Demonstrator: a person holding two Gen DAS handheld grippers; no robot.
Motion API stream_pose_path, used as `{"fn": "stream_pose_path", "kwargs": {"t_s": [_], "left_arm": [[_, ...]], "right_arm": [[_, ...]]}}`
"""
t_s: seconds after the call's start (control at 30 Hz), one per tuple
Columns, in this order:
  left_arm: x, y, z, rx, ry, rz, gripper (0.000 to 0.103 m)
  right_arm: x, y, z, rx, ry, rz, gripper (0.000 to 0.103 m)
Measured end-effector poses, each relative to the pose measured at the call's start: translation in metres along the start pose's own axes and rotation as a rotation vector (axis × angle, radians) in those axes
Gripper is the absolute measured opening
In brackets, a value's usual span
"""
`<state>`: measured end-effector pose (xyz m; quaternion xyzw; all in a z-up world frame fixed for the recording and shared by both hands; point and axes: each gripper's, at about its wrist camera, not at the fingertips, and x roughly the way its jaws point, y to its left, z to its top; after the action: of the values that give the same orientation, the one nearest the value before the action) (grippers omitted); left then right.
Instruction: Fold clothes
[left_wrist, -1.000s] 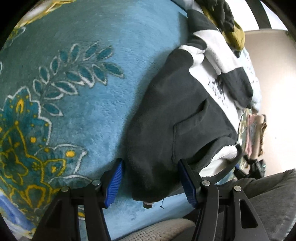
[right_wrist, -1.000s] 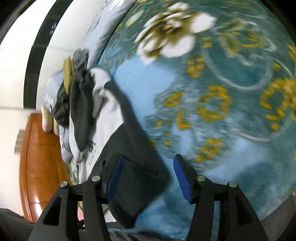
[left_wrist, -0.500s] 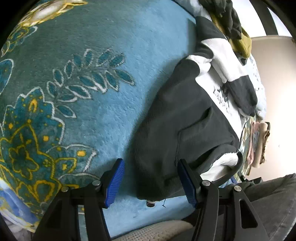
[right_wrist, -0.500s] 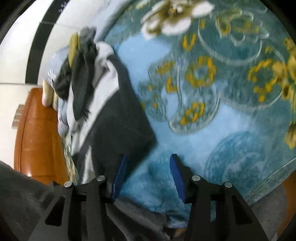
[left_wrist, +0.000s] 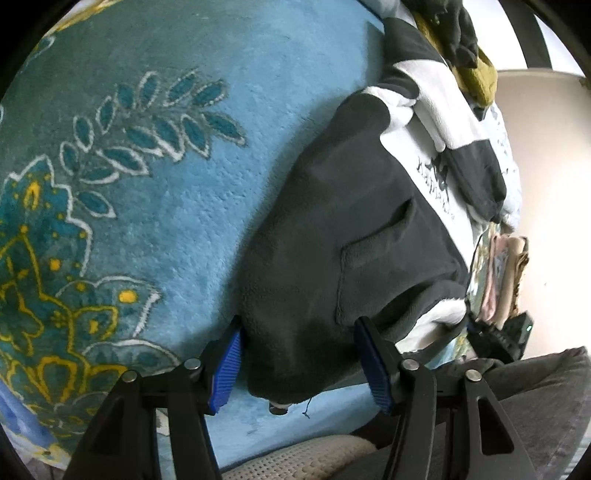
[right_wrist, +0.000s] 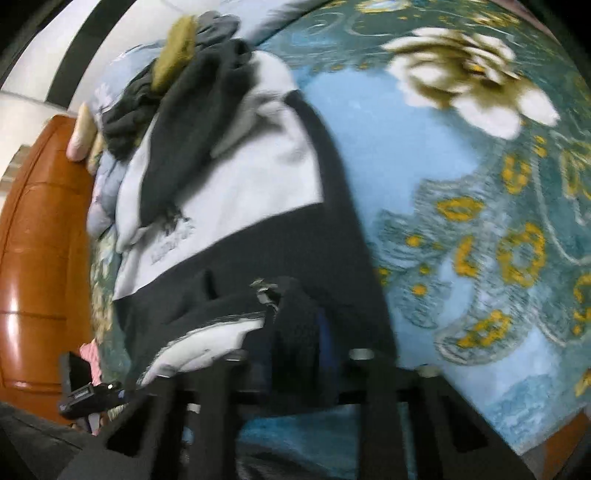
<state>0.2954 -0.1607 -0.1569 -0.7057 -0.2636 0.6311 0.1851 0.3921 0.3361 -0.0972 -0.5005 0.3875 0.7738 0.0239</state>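
Working on the jacket (left_wrist: 332, 240), dark with a white panel, spread on the blanket (left_wrist: 166, 184) close to the blanket's near edge. Reaches at its far end up to a pile (left_wrist: 461, 44) of other clothes, farther in on the blanket.

For the left gripper (left_wrist: 300, 360): stands wide, one blue pad at each side of the jacket's near corner, low over the blanket. Grips nothing yet. For the right gripper (right_wrist: 291, 343): looks narrow, with a lump of dark jacket cloth pinched between the pads, just above the blanket's near edge. Blurred view, so said with some care. Shows a small zipper pull (right_wrist: 264, 286) beside this lump.

Possible troubles from here:
- Taking only the top layer with the right side, because of the thick fleece. Would let the white lining slide out and spoil the fold.
- Closing the left side too low and catching the blanket pile together with the corner. Would drag the blanket up with the lift.
- Lifting with one side held and the other free. Would twist the hem and pull the sleeve out of the pile.

Compared with half a second ago: right side then wide and beside the hem, now pressed together on the cloth. Left side wide as before, now a little closer, its one pad touching the jacket edge.
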Motion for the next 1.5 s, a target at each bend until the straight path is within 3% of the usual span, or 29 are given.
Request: {"fn": "stream_pose_path", "kwargs": {"t_s": [0.03, 0.07, 0.1, 0.17, 0.3, 0.47, 0.6, 0.73, 0.83, 0.93, 1.03, 1.1, 1.2, 1.5], "left_arm": [[0.001, 0.001, 0.001, -0.005, -0.006, -0.003, 0.054], [0.001, 0.001, 0.001, -0.011, -0.012, -0.005, 0.030], [0.002, 0.002, 0.002, -0.016, -0.016, -0.005, 0.018], [0.004, 0.000, 0.003, -0.015, -0.029, -0.012, 0.010], [-0.014, -0.021, 0.013, 0.024, -0.124, -0.056, 0.009], [-0.071, -0.073, 0.043, 0.051, -0.291, -0.233, 0.009], [-0.125, -0.124, 0.061, 0.138, -0.380, -0.359, 0.009], [-0.166, -0.154, 0.053, 0.238, -0.397, -0.424, 0.009], [-0.179, -0.158, 0.031, 0.305, -0.383, -0.401, 0.009], [-0.168, -0.137, 0.021, 0.255, -0.323, -0.406, 0.009], [-0.141, -0.124, 0.039, 0.166, -0.255, -0.376, 0.009], [-0.128, -0.118, 0.057, 0.100, -0.237, -0.397, 0.009], [-0.115, -0.113, 0.093, -0.001, -0.218, -0.461, 0.009], [-0.067, -0.132, 0.221, -0.188, -0.204, -0.452, 0.009]], "right_arm": [[0.001, 0.001, 0.000, -0.003, 0.002, -0.014, 0.012], [0.003, 0.002, 0.000, -0.006, 0.003, -0.027, 0.011], [0.004, 0.003, -0.001, -0.010, 0.005, -0.041, 0.011], [0.005, 0.005, -0.001, -0.015, 0.002, -0.062, 0.011], [-0.014, 0.018, 0.011, -0.018, -0.071, -0.040, 0.010], [-0.046, 0.040, 0.038, -0.043, -0.165, -0.031, 0.010], [-0.087, 0.059, 0.061, -0.068, -0.269, 0.001, 0.010], [-0.140, 0.085, 0.073, -0.120, -0.387, 0.061, 0.010], [-0.169, 0.099, 0.065, -0.164, -0.446, 0.086, 0.010], [-0.178, 0.103, 0.054, -0.182, -0.455, 0.092, 0.010], [-0.164, 0.099, 0.052, -0.174, -0.413, 0.071, 0.010], [-0.144, 0.097, 0.059, -0.164, -0.369, 0.041, 0.010], [-0.117, 0.094, 0.084, -0.102, -0.336, 0.043, 0.010], [-0.044, 0.114, 0.203, -0.017, -0.271, -0.006, 0.010]]}}
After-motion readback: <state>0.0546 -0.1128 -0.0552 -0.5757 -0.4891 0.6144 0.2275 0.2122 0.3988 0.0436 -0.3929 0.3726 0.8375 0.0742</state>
